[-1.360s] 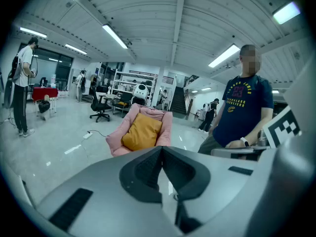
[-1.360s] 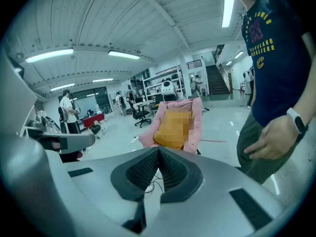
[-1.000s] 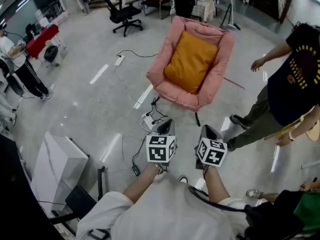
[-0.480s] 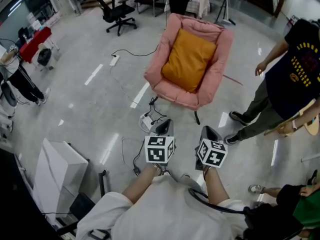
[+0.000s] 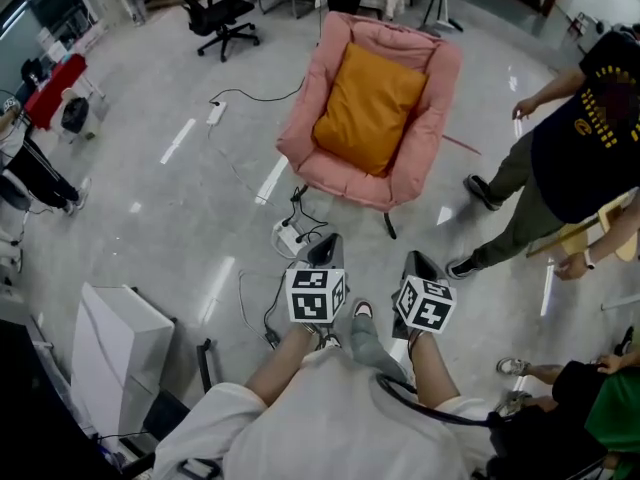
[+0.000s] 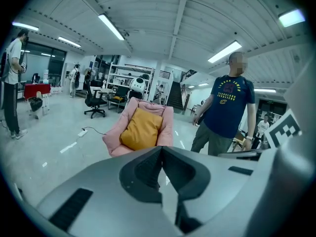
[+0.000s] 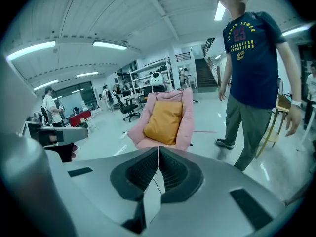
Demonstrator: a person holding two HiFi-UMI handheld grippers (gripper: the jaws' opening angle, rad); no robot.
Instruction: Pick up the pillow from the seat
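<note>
Left hand-held gripper (image 5: 325,251): you hold it low in front of your chest. Its jaws are pressed together with nothing between them, and it points towards the chair.
Right hand-held gripper (image 5: 418,265): it sits just beside the left one at the same height. Its jaws are closed tight too and hold nothing.
Shoe (image 5: 362,311): your foot shows on the floor between the two grippers.
Power strip (image 5: 288,236): it is white and lies on the grey floor just beyond the left gripper. Dark cables run from it, and it is near the chair's front edge.
White box (image 5: 115,340): it stands on the floor to your left, well apart from the chair.
Chair (image 5: 440,108): it is pink and padded, straight ahead of you, and well apart from both grippers.
Pillow (image 5: 370,108): it is orange and lies in the chair's seat, leaning on the backrest between the padded sides. Neither gripper touches it. Both gripper views show it just above the closed jaw tips.
Bystander (image 5: 580,138): a person in a dark navy T-shirt and olive trousers stands to the right of the chair, with one hand out towards it.
Office chair (image 5: 218,13): it is black and stands beyond the pink chair to the left.
Red table (image 5: 55,90): it stands far off at the left edge, with another person (image 5: 30,163) in dark trousers near it.
</note>
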